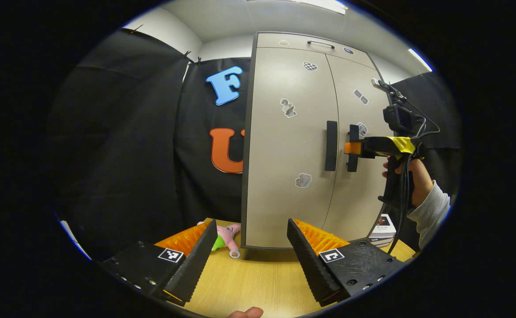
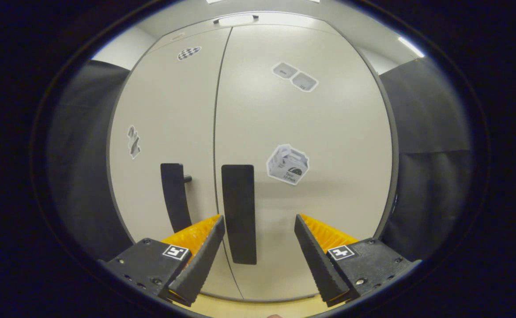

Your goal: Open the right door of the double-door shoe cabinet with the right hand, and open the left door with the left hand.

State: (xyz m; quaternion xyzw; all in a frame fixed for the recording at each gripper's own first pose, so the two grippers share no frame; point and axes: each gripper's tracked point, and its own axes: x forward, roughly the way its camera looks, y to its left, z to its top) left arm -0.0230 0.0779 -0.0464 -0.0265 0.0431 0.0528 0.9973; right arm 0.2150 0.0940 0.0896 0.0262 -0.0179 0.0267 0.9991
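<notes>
Fingers of your left gripper (image 1: 249, 254) gape over the table (image 1: 258, 282), short of the closed shoe cabinet (image 1: 284, 145); your right gripper (image 2: 260, 251) spreads wide around the right door handle (image 2: 239, 212), beside a "Taco" sticker (image 2: 288, 164)

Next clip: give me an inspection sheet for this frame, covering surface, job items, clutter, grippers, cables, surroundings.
Surface: wooden table, cabinet standing on it.
Job's things: cabinet, both doors shut; left handle and right handle untouched.
Clutter: pink plush toy left of the cabinet; stacked boxes to its right.
Grippers: left gripper open, well back from the cabinet; right gripper open, its fingers either side of the right handle, not closed.
Cables: black cable hanging from the right gripper.
Surroundings: black cloth, white ceiling.
</notes>
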